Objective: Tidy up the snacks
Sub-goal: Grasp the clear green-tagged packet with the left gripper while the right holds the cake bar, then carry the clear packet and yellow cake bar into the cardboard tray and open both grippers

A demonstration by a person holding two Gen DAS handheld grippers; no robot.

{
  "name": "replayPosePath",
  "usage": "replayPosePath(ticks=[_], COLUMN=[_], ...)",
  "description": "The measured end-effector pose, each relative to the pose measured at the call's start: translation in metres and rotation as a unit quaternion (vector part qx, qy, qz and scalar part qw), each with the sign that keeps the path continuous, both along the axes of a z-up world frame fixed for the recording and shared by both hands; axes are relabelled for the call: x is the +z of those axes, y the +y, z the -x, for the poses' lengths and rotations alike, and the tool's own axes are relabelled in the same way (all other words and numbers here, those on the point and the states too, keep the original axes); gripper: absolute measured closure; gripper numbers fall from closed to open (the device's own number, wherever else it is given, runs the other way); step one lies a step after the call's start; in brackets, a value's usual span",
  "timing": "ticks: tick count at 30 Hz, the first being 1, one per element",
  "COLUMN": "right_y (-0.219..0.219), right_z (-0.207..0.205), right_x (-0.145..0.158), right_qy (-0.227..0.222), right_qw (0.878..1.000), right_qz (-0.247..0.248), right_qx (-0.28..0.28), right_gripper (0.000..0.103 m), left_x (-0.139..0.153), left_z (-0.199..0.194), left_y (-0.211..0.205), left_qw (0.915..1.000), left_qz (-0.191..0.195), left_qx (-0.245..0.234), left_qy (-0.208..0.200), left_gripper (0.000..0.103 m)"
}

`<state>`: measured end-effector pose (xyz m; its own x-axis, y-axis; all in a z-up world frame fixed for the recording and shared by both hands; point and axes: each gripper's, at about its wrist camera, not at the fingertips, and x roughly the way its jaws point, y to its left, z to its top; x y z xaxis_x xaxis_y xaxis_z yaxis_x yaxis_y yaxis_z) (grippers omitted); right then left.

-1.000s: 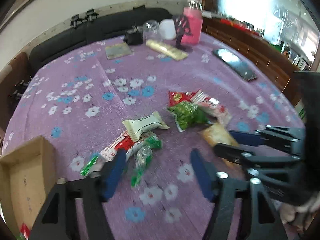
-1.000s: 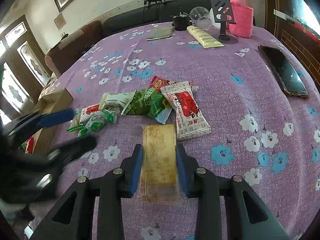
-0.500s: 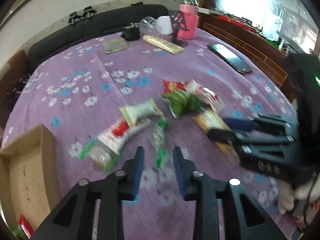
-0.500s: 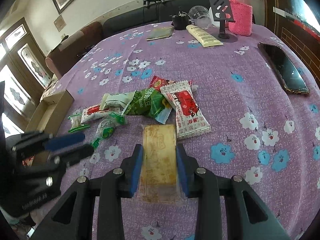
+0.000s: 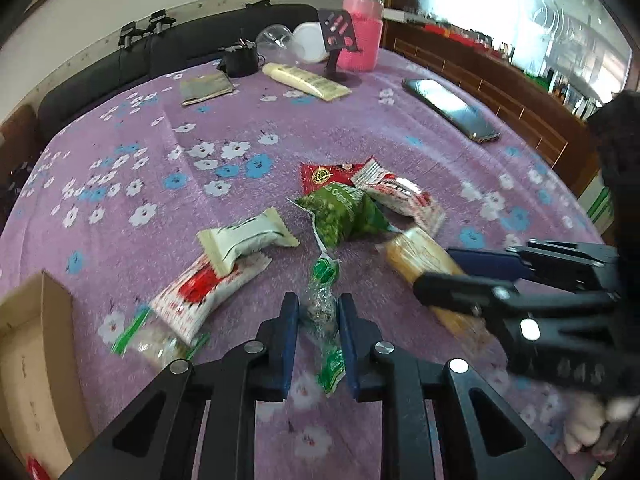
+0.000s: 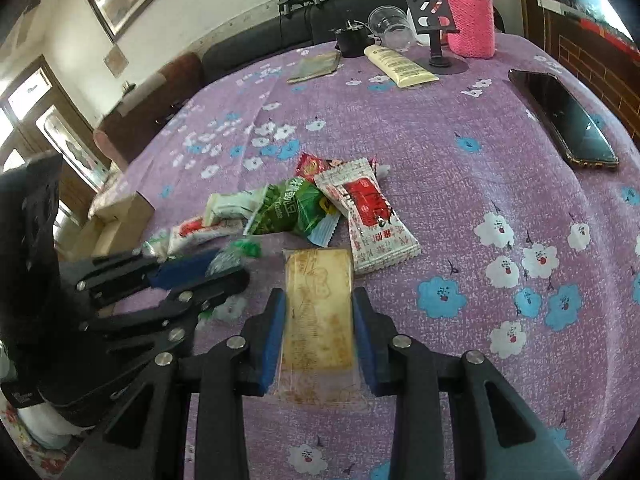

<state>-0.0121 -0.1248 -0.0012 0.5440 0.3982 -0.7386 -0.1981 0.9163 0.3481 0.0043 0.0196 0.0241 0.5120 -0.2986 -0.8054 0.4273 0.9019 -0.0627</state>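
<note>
Several snack packets lie in a loose pile on the purple flowered tablecloth [image 5: 224, 136]. My left gripper [image 5: 318, 312] is shut on a clear candy packet with green ends [image 5: 325, 312]; it also shows in the right wrist view [image 6: 232, 256]. My right gripper [image 6: 319, 312] is shut on a tan cracker packet [image 6: 318, 312], also seen in the left wrist view [image 5: 420, 256]. A green pea bag [image 5: 344, 216], a red and white packet [image 5: 400, 196], a cream packet [image 5: 244, 240] and another red and white packet [image 5: 204, 296] lie beyond.
An open cardboard box [image 5: 32, 360] sits at the table's left edge. A black phone [image 6: 564, 120] lies at the right. At the far end stand a pink bottle [image 6: 468, 20], a phone stand [image 6: 436, 24], a cream tube [image 6: 400, 66], a clear cup [image 6: 390, 24] and a booklet [image 6: 316, 66].
My left gripper has moved right from the pile's left side and closed on the green-ended candy packet. My right gripper has stayed shut on the cracker packet.
</note>
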Motion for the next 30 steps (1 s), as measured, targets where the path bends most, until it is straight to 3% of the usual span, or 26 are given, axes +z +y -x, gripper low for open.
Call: replayPosePath(ticks=[6,12,16,23,26,30], right_y=[-0.003,0.008,0.018,0.067,0.102,0.154], right_z=[0.006,0.011,0.015,0.028,0.035,0.043], right_x=[0.012,0.015,0.014,0.031,0.047,0.064], right_qy=[-0.033,-0.046,-0.048,-0.05,-0.053,-0.06], right_qw=[0.999,0.998,0.997,0.995,0.991,0.984], right_qz=[-0.036,-0.043,-0.043,-0.023,-0.026,-0.012], right_qx=[0.009,0.029,0.042,0.088,0.121,0.166], right_gripper=[0.071,0.071,0.071,0.071,0.071,0.07], left_x=[0.025,0.056,0.066,0.06,0.058,0.055], left_z=[0.024,0.061,0.095,0.13,0.134,0.127], left_y=[0.03,0.091,0.153,0.254,0.278,0.297], left_qw=[0.9969,0.9869,0.974,0.9507,0.9472,0.9497], left_qz=[0.076,0.138,0.153,0.163,0.159,0.149], left_qx=[0.022,0.076,0.153,0.253,0.268,0.267], left_qy=[-0.006,-0.037,-0.067,-0.076,-0.075,-0.067], left_gripper=[0.083,0.083,0.083,0.083,0.083,0.083])
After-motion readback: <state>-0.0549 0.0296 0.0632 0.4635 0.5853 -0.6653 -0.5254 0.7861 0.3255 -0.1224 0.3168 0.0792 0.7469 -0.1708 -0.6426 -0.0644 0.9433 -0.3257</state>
